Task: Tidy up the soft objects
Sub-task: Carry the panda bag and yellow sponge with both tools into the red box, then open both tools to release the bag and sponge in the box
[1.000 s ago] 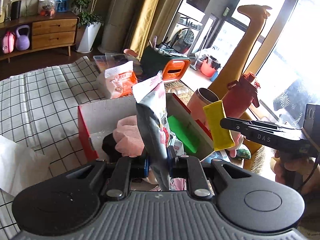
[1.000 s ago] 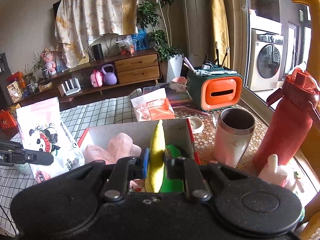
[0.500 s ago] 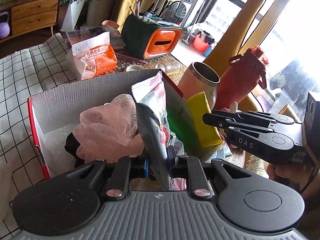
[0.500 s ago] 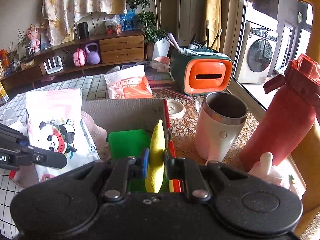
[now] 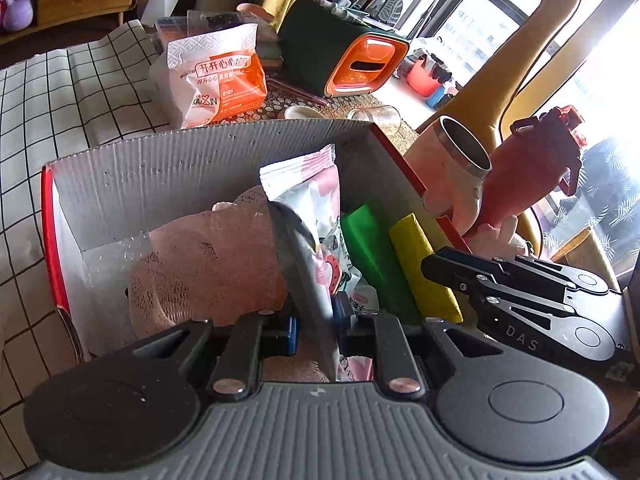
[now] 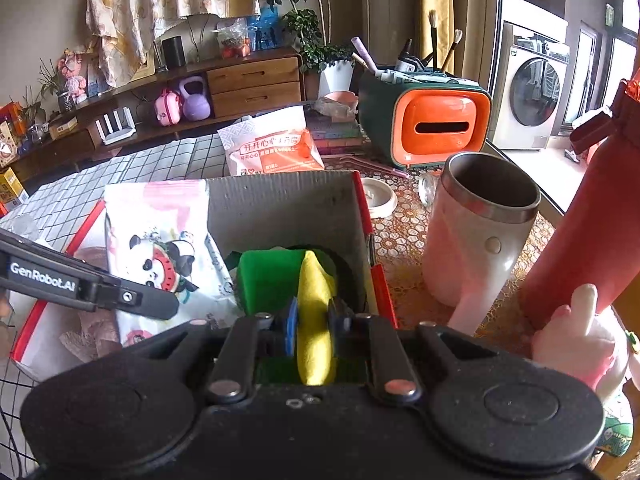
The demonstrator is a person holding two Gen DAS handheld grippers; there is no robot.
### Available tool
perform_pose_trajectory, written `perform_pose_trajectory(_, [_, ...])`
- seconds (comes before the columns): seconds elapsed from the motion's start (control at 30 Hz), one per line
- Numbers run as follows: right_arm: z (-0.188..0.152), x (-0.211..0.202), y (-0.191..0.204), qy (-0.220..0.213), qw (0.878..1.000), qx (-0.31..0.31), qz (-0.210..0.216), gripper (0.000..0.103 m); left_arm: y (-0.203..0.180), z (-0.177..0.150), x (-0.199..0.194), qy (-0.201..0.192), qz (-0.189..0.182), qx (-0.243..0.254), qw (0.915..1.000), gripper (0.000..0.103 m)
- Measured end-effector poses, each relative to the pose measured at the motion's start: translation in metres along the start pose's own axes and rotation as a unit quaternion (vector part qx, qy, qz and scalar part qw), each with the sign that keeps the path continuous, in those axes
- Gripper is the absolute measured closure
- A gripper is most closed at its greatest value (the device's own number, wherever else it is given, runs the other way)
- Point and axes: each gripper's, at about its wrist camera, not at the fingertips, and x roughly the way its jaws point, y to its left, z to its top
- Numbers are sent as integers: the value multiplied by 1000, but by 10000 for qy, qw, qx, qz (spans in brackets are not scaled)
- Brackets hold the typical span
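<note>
Holding both items inside the cardboard box (image 5: 208, 160): my left gripper (image 5: 316, 326) is clamped on the glossy, crinkly panda pouch (image 5: 308, 216), my right gripper (image 6: 312, 330) on the soft yellow cloth (image 6: 314, 300). Risks, I think: pouch tips onto the pink mesh sponge (image 5: 200, 264); cloth snags the green sponge (image 6: 268, 280).

One cardboard box (image 5: 208, 160). Inside: one pink mesh sponge (image 5: 208, 264), one panda-printed pouch (image 6: 160, 248), one green cloth (image 5: 368, 256), one yellow cloth (image 5: 424, 272), perhaps one dark item under them. Beside: one steel tumbler (image 6: 480, 240), one red bottle (image 6: 580, 216), one orange tissue pack (image 6: 272, 148), one orange-fronted organizer (image 6: 432, 120). Two grippers: left (image 5: 316, 320), right (image 6: 312, 322).
</note>
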Motion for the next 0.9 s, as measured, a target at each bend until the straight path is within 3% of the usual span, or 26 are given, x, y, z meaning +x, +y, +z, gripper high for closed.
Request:
perform_pose_trajectory(0.37, [2, -13, -3, -83, 9998, 149, -53, 77, -5, -5, -14, -181, -20, 0, 9998, 81])
perform_pose_trajectory(0.67, [2, -35, 10, -125, 9997, 186, 141, 56, -14, -14, -44, -463, 92, 189, 9987, 80])
perform_pose_trajectory(0.9, [3, -59, 33, -283, 9992, -2, 295, 45, -23, -29, -77, -715, 209, 434, 9963, 80])
